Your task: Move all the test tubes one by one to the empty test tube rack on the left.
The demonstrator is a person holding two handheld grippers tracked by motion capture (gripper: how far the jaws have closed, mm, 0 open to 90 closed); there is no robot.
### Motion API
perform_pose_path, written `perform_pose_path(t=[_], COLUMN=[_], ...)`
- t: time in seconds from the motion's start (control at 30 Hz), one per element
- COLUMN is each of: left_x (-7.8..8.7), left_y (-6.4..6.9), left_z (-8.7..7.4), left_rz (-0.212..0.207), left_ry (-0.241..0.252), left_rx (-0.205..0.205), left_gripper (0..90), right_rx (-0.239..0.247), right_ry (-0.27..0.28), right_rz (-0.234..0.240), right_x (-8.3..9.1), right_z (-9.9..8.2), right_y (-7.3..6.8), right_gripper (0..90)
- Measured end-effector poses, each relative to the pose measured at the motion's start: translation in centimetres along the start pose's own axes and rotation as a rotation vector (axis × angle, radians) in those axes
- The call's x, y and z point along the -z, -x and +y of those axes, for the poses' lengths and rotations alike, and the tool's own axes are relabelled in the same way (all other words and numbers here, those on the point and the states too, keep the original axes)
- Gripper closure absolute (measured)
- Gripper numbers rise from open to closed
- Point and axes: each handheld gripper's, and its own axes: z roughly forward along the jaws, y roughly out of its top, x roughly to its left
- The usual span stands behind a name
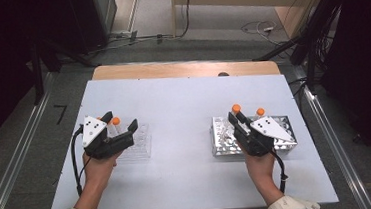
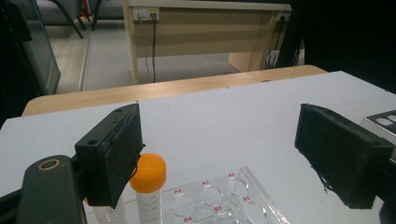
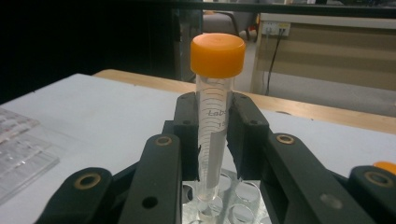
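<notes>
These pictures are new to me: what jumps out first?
The bright orange caps: the right claw is shut on an upright orange-capped tube over the metal rack at the table's right. On the left, the open left claw hovers over a clear plastic rack, where another capped tube stands.

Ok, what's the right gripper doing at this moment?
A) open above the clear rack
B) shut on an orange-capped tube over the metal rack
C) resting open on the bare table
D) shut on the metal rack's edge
B: in the right gripper view the right gripper has its fingers pressed against the orange-capped tube, which stands upright above the metal rack.
</notes>
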Motion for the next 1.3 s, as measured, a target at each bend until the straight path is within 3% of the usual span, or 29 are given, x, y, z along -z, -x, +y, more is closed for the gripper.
perform_pose_path(t=[0.27, 0.57, 0.77, 1.3], left_x=[0.2, 0.2, 0.0, 0.1], left_y=[0.7, 2.2, 3.8, 7.0], left_z=[0.4, 0.5, 0.6, 0.3], left_rz=[-0.026, -0.068, -0.121, -0.214], left_ry=[0.011, 0.003, -0.003, -0.005], left_rx=[-0.004, -0.025, -0.046, -0.079], left_gripper=[15.2, 15.2, 16.6, 18.7], right_rx=[0.005, 0.032, 0.053, 0.091], right_ry=[0.004, -0.040, -0.068, -0.111], right_rz=[0.074, 0.161, 0.220, 0.312], right_x=[0.4, -0.9, -1.8, -3.7], right_z=[0.8, 0.1, -0.4, -1.1], right_y=[-1.5, -4.1, -6.2, -9.6], right_gripper=[72.3, 72.3, 72.2, 72.2])
